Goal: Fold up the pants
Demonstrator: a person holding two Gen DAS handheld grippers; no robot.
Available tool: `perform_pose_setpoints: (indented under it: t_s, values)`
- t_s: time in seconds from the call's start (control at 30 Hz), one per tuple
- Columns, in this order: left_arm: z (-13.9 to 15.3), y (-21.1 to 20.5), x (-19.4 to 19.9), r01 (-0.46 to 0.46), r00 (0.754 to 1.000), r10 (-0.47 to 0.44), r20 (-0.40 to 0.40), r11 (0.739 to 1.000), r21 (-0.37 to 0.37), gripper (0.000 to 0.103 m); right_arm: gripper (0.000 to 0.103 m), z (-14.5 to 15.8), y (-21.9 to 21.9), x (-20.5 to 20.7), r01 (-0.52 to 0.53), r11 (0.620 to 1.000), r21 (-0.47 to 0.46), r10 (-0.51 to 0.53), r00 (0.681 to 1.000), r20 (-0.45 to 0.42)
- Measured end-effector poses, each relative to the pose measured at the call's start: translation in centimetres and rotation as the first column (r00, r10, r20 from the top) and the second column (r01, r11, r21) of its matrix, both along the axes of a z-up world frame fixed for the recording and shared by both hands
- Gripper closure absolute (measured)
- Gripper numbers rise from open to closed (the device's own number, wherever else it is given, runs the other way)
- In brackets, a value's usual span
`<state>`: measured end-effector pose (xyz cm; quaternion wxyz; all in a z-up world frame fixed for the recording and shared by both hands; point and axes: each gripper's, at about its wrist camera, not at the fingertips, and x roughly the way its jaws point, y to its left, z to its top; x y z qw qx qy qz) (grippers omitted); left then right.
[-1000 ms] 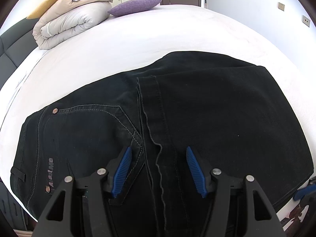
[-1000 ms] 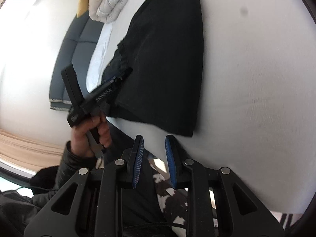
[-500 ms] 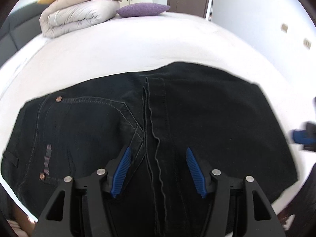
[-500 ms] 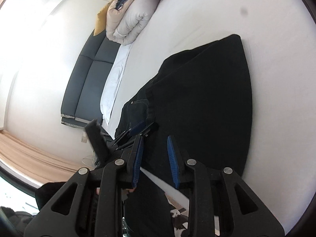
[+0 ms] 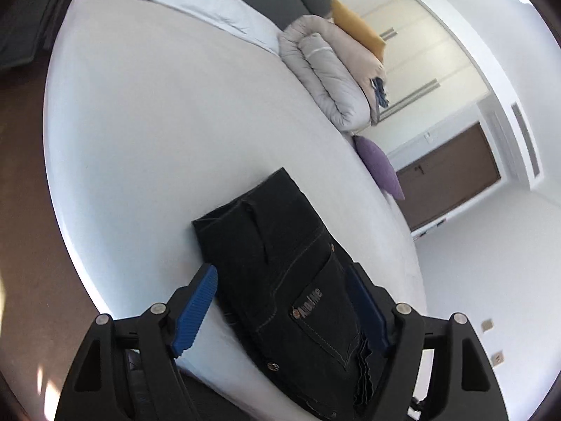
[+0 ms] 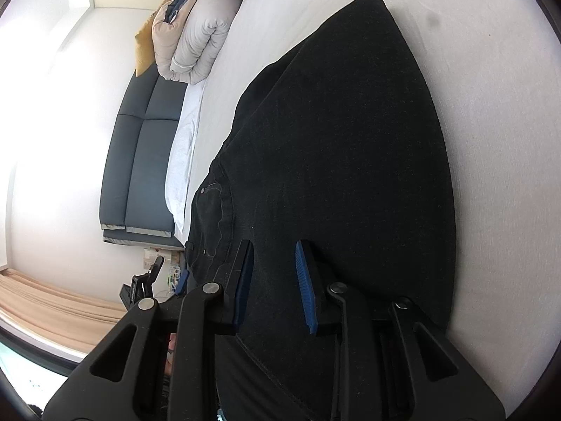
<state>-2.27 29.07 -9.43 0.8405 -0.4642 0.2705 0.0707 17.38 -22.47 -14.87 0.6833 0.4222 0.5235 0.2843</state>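
Observation:
Black jeans (image 5: 280, 266) lie folded on the white bed (image 5: 157, 122), waistband and back pocket toward my left gripper. My left gripper (image 5: 287, 301) is open, its blue pads either side of the waist end, near the bed's edge. In the right wrist view the same jeans (image 6: 343, 147) fill the frame as a flat dark panel. My right gripper (image 6: 275, 277) is open just above the cloth at its near edge. The left gripper (image 6: 154, 280) shows small at the lower left there.
A rolled grey duvet (image 5: 329, 73) with a yellow cushion (image 5: 357, 31) and a purple pillow (image 5: 380, 168) sit at the bed's far side. A dark headboard (image 6: 140, 161) stands beyond. A brown door (image 5: 452, 172) is on the far wall.
My left gripper has swung round to the waist end of the jeans. My right gripper has moved over the jeans and opened wider.

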Motion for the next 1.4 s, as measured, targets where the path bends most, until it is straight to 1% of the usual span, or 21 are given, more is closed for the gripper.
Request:
perform_pose_setpoints:
  t_s: [0.07,0.2,0.3,0.43,0.5,0.63,0.73,0.8,0.87,0.9,0.97,1.0,1.03,1.07,1.13,1.17,1.23,1.3,1.37,1.4]
  values:
    - [-1.4,0.8,-0.3,-0.021,1.0,0.021,0.004,0.997,-0.074,0.026,0.079,0.2,-0.1,-0.1,0.009,1.0,-0.001,-0.009,1.0,0.004]
    - [-3.4,0.6,0.3,0.002,1.0,0.002,0.022,0.987,-0.164,0.026,0.079,0.1,0.0,-0.1,0.021,1.0,-0.006,-0.021,1.0,0.015]
    - [-4.6,0.0,0.7,0.019,1.0,-0.017,0.012,0.979,-0.203,0.026,0.079,0.1,-0.1,-0.4,0.023,1.0,-0.018,-0.022,1.0,0.021]
    - [-5.4,0.1,0.9,0.03,0.999,-0.024,0.024,0.965,-0.259,0.026,0.079,0.2,-0.2,-0.6,0.024,1.0,-0.011,-0.024,0.999,0.022]
    - [-5.5,0.7,0.5,0.016,0.999,-0.006,0.034,0.955,-0.296,0.025,0.079,0.2,-0.1,-0.6,0.022,1.0,-0.01,-0.022,0.999,0.024]
    - [-6.1,1.1,0.6,0.022,0.999,-0.005,0.051,0.938,-0.346,0.025,0.079,0.3,0.1,-0.5,0.019,1.0,-0.011,-0.019,0.999,0.027]
    - [-6.4,1.3,1.1,0.028,0.998,0.0,0.07,0.917,-0.399,0.027,0.079,0.2,0.1,-0.3,0.015,1.0,-0.014,-0.014,0.999,0.033]
    - [-6.1,1.3,1.5,0.036,0.997,-0.005,0.078,0.914,-0.403,0.031,0.079,0.2,0.2,-0.3,0.01,1.0,-0.016,-0.009,0.999,0.036]
    - [-6.0,1.1,2.2,0.046,0.997,-0.02,0.068,0.918,-0.395,0.045,0.079,0.3,0.2,-0.3,0.006,1.0,-0.02,-0.005,0.999,0.039]
    - [-6.1,1.0,2.4,0.044,0.998,-0.021,0.062,0.919,-0.392,0.049,0.079,0.4,0.2,-0.4,0.002,1.0,-0.024,-0.001,0.999,0.04]
    - [-6.4,0.9,2.5,0.036,0.998,-0.015,0.056,0.917,-0.397,0.063,0.079,0.7,0.4,-0.3,-0.006,0.999,-0.035,0.008,0.999,0.043]
    - [-6.6,0.9,2.5,0.035,0.999,-0.016,0.051,0.917,-0.398,0.068,0.079,0.9,0.4,-0.2,-0.009,0.999,-0.04,0.01,0.999,0.04]
    - [-6.8,0.9,2.5,0.036,0.999,-0.018,0.05,0.917,-0.397,0.075,0.079,1.2,0.4,-0.1,-0.009,0.999,-0.046,0.011,0.999,0.036]
    - [-6.9,1.0,2.4,0.037,0.998,-0.018,0.052,0.916,-0.399,0.078,0.079,1.8,0.5,0.0,-0.01,0.999,-0.043,0.011,0.999,0.039]
    - [-7.0,1.0,2.3,0.036,0.998,-0.015,0.055,0.914,-0.404,0.078,0.079,3.3,1.1,0.3,-0.017,0.999,-0.039,0.02,0.997,0.074]
    - [-6.8,0.9,2.3,0.037,0.998,-0.017,0.055,0.92,-0.39,0.08,0.079,4.2,1.7,0.7,-0.025,0.999,-0.043,0.029,0.995,0.095]
    - [-5.8,0.5,2.4,0.045,0.998,-0.027,0.058,0.94,-0.337,0.083,0.079,5.6,3.6,1.9,-0.065,0.997,-0.041,0.069,0.991,0.118]
    - [-4.8,0.0,2.4,0.045,0.998,-0.03,0.059,0.957,-0.287,0.086,0.079,6.4,5.8,3.4,-0.109,0.992,-0.06,0.116,0.985,0.124]
    - [-3.8,-0.3,2.4,0.052,0.997,-0.037,0.068,0.97,-0.239,0.09,0.079,6.5,8.6,5.0,-0.161,0.985,-0.064,0.168,0.98,0.109]
    - [-3.3,-0.5,2.4,0.057,0.996,-0.043,0.073,0.975,-0.213,0.09,0.079,6.4,10.0,5.7,-0.184,0.981,-0.06,0.189,0.977,0.102]
